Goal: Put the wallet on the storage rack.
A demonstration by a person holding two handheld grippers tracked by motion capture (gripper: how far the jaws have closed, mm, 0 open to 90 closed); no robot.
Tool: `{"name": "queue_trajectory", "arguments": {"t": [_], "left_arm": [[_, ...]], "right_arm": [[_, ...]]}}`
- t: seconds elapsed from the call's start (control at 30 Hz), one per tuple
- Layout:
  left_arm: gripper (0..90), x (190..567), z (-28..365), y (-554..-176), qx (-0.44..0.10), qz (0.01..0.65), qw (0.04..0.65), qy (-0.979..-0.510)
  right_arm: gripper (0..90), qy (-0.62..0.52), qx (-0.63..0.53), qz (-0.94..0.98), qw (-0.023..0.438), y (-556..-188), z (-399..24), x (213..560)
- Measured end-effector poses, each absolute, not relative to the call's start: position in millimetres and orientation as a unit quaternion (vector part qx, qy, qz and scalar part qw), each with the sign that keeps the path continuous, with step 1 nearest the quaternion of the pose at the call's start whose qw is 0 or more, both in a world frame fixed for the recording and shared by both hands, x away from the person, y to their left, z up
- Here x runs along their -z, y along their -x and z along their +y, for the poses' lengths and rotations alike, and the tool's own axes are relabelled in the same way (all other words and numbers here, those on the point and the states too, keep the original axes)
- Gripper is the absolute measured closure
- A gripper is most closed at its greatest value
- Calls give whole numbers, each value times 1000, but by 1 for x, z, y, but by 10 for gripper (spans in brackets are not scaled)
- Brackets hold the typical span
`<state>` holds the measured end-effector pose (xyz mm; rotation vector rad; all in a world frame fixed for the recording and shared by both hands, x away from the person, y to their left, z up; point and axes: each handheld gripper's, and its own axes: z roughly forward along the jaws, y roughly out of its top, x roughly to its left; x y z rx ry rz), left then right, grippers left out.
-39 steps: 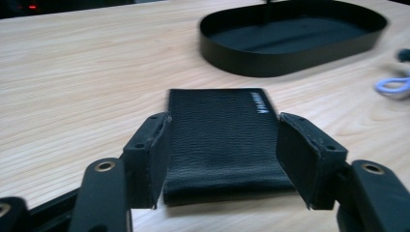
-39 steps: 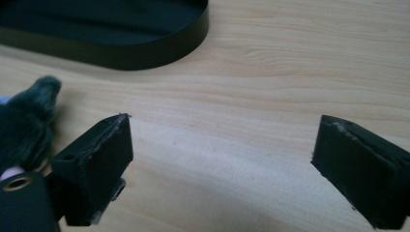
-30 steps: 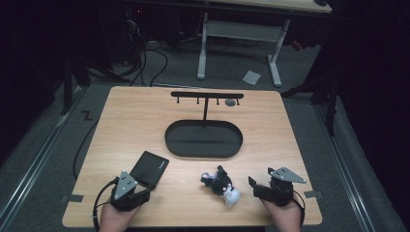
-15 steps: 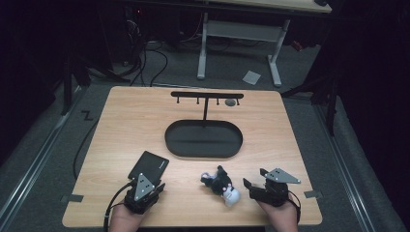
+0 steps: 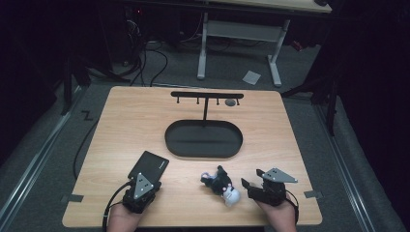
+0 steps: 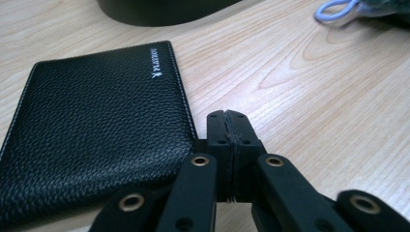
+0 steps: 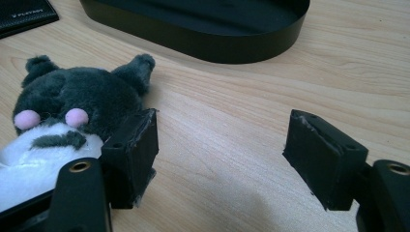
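Note:
A black leather wallet (image 5: 148,166) lies flat at the front left of the wooden table (image 5: 145,121). My left gripper (image 5: 143,186) sits at its near right corner. In the left gripper view its jaws (image 6: 227,121) have just closed, pads together with nothing between them, beside the wallet (image 6: 92,130). A dark grey and white plush toy (image 5: 221,184) lies front centre. My right gripper (image 5: 261,186) is just to its right. In the right gripper view its jaws (image 7: 227,154) have been closing but stand apart over bare wood, with the plush (image 7: 72,106) outside the left pad (image 7: 133,154).
A black oval tray (image 5: 203,139) sits mid-table, with a black T-shaped hook stand (image 5: 207,95) behind it. The tray's wall (image 7: 203,38) lies just beyond the right gripper. Floor, cables and a white table frame (image 5: 241,34) lie past the far edge.
The left gripper has shifted a little right to the wallet's near corner, and its jaws have come together. The right gripper's jaws have narrowed. Wallet and plush have not moved.

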<state>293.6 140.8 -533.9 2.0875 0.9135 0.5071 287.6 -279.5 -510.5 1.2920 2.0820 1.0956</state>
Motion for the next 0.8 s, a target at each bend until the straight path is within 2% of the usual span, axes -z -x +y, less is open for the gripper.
{"name": "queue_trajectory", "arguments": {"t": [0.33, 0.8], "left_arm": [[897, 535, 150, -295, -206, 372, 377, -823], [896, 535, 179, -304, -212, 425, 370, -799]], "right_arm": [[296, -471, -398, 756, 219, -287, -282, 513], [311, -464, -392, 766, 211, -289, -278, 516]]}}
